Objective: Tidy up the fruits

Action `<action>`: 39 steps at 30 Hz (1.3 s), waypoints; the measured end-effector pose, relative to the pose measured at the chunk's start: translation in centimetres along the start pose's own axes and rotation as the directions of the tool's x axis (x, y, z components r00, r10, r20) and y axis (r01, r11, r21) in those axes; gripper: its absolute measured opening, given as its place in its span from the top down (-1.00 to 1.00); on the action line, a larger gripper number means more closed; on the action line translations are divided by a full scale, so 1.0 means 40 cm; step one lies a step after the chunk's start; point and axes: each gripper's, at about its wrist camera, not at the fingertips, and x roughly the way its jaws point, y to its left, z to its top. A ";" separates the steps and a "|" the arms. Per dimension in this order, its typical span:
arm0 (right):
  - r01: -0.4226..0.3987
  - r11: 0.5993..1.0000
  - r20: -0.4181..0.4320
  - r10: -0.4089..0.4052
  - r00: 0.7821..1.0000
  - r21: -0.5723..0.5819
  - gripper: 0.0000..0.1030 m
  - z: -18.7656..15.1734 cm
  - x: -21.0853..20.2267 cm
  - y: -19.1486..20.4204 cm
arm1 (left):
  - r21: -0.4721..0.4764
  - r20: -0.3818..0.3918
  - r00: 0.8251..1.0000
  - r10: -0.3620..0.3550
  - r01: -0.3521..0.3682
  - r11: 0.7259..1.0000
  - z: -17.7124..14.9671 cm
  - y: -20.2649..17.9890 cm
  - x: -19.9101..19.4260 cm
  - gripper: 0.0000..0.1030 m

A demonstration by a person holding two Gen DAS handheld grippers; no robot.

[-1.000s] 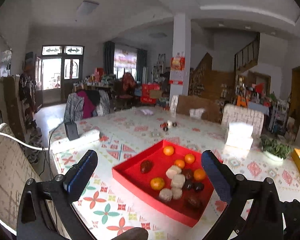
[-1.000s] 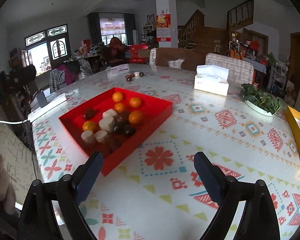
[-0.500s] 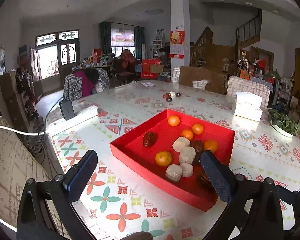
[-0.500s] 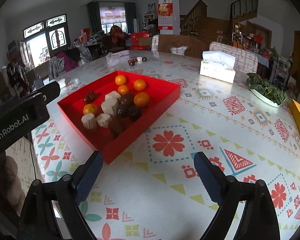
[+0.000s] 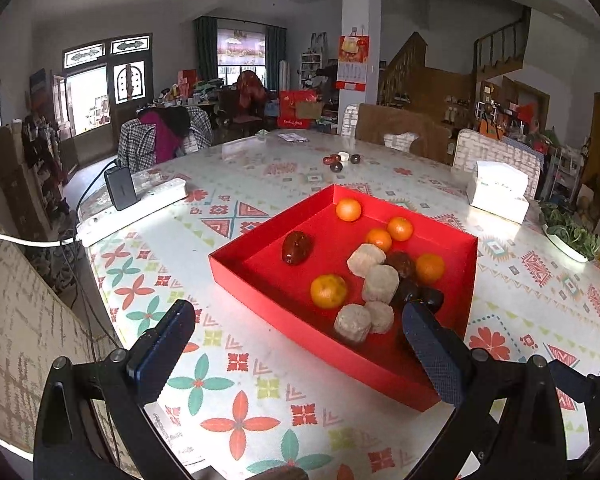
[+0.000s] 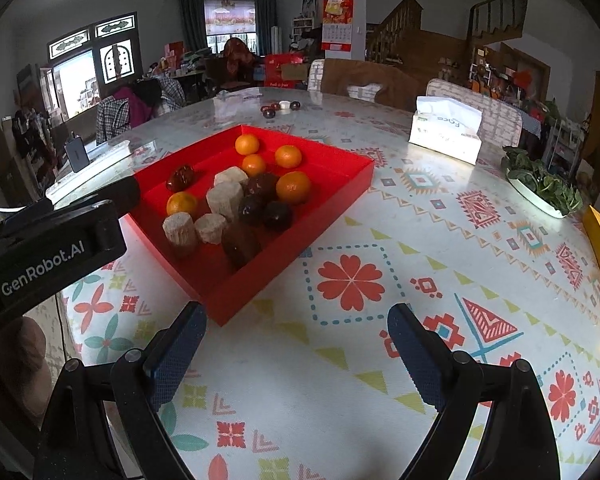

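Gaping wide and empty, the left tongs [image 5: 296, 344] and right tongs [image 6: 296, 344] hang over the worktop [image 6: 440, 264]. Beyond sits a red tray [image 6: 340, 184] holding five oranges [image 6: 293, 187], four pale chunks [image 6: 225, 200] and several dark fruits [image 6: 277, 215].

Round table with glossy patterned cloth [image 6: 352, 280]. Directly on it: shallow red rectangular tray [image 6: 340, 184], white tissue box [image 6: 446, 136], white power strip [image 5: 132, 210], white dish of greens [image 6: 540, 188], small dark fruits [image 6: 278, 109] at centre.
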 end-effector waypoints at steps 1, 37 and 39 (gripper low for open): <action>0.001 1.000 -0.001 -0.001 1.000 -0.001 -0.84 0.000 0.000 0.001 | 0.001 -0.003 1.000 0.000 0.000 1.000 0.000 0.000 0.003 -1.00; -0.001 1.000 -0.022 0.001 1.000 0.007 -0.85 -0.006 0.012 -0.002 | 0.006 -0.046 0.999 -0.018 0.018 1.000 -0.012 -0.016 0.026 -1.00; -0.002 1.000 -0.025 0.002 1.000 0.008 -0.85 -0.009 0.015 -0.003 | 0.005 -0.050 0.999 -0.020 0.020 1.000 -0.011 -0.014 0.026 -1.00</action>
